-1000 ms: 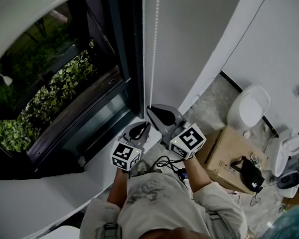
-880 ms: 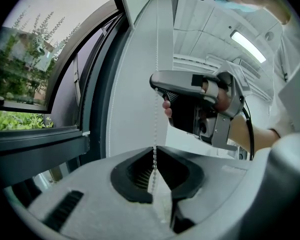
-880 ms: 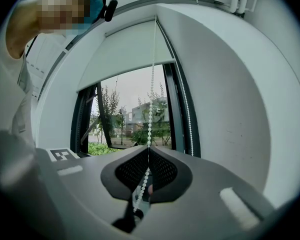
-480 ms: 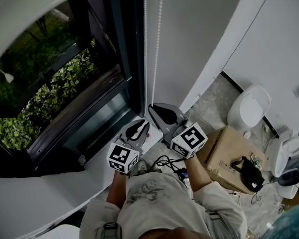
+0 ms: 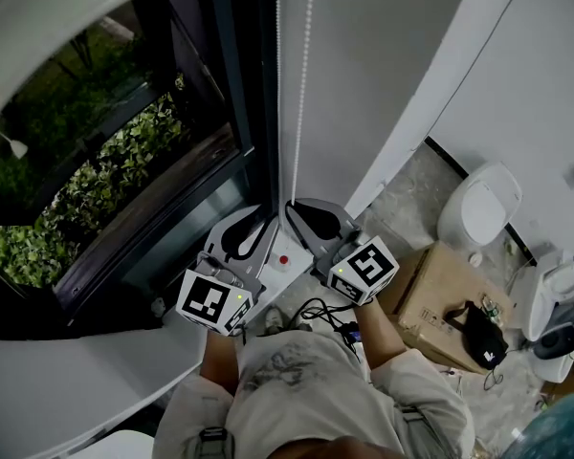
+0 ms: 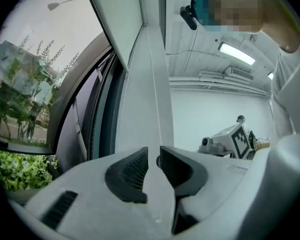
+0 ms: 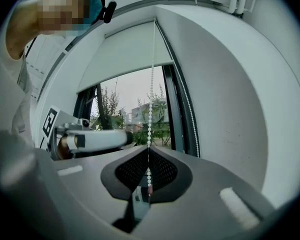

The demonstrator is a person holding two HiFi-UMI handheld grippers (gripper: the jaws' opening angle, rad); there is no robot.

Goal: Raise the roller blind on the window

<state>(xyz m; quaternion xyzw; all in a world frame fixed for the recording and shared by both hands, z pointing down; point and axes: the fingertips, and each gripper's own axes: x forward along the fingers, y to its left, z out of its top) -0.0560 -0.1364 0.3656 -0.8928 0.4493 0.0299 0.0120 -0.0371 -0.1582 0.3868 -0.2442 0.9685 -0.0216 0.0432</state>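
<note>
White bead chain [image 7: 151, 99] — between right fingers [image 7: 164, 171]

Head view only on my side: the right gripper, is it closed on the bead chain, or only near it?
Observer: Closed on it. In the right gripper view the right gripper has its jaws shut on the bead chain, which runs straight up from between them.
Operator: And the left one, please?
Observer: The left gripper has just been opening. Its own view shows a narrow gap between the jaws, and they press on nothing.
</note>
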